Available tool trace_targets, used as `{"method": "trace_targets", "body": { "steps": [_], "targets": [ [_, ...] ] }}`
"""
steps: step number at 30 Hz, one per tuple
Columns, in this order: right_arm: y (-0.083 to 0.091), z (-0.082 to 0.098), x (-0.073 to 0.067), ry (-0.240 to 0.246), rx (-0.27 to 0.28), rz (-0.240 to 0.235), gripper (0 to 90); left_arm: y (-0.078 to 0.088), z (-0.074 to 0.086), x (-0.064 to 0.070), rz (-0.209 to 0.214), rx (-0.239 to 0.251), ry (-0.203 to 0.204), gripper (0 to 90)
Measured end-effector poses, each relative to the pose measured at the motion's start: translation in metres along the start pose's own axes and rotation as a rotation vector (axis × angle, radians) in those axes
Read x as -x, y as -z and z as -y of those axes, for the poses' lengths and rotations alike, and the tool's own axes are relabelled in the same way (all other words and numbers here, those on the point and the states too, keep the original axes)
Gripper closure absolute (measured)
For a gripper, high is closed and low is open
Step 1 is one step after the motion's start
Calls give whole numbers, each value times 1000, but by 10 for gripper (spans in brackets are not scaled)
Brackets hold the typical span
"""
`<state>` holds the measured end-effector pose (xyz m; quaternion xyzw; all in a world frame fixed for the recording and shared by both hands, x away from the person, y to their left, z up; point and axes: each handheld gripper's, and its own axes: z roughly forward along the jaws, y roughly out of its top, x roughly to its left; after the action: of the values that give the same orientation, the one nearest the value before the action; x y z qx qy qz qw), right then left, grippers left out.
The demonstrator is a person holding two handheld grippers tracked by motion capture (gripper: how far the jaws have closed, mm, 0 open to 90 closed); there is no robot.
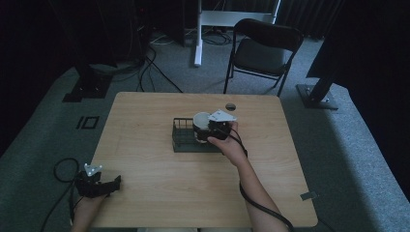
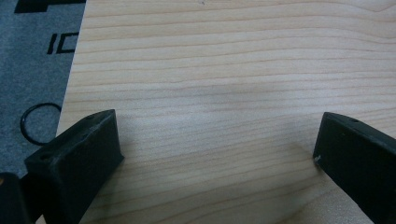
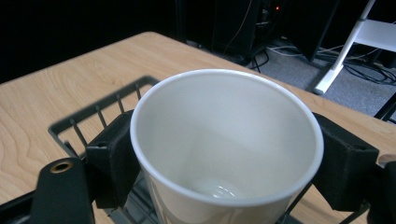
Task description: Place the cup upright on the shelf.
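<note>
The right gripper [image 3: 224, 158] has its jaws clamped on either side of a white paper cup [image 3: 224, 140], holding it upright over the dark wire basket [image 1: 183, 137], probably to place it inside. The left gripper [image 2: 219, 154] rests released, bare worktop [image 2: 224, 70] between its jaws.

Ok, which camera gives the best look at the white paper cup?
The right gripper view: the white paper cup sits large between the jaws, its inside visible. The high view shows it small, by the wire basket; the left gripper view faces bare table.
</note>
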<state>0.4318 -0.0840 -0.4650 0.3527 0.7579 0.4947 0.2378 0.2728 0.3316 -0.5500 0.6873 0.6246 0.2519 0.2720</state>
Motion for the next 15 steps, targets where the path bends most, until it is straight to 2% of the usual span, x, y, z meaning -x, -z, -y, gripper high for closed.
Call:
{"method": "trace_targets", "body": {
  "steps": [8,12,14,15],
  "targets": [
    [1,1,0,-8,-5,-2,198,0,0,0,0,0,0,9],
    [1,-2,1,-8,-30,-26,191,0,0,0,0,0,0,9],
    [3,-3,1,-3,-28,-33,133,0,0,0,0,0,0,9],
    [3,-3,1,0,-27,-34,132,0,0,0,0,0,0,10]
  ]
}}
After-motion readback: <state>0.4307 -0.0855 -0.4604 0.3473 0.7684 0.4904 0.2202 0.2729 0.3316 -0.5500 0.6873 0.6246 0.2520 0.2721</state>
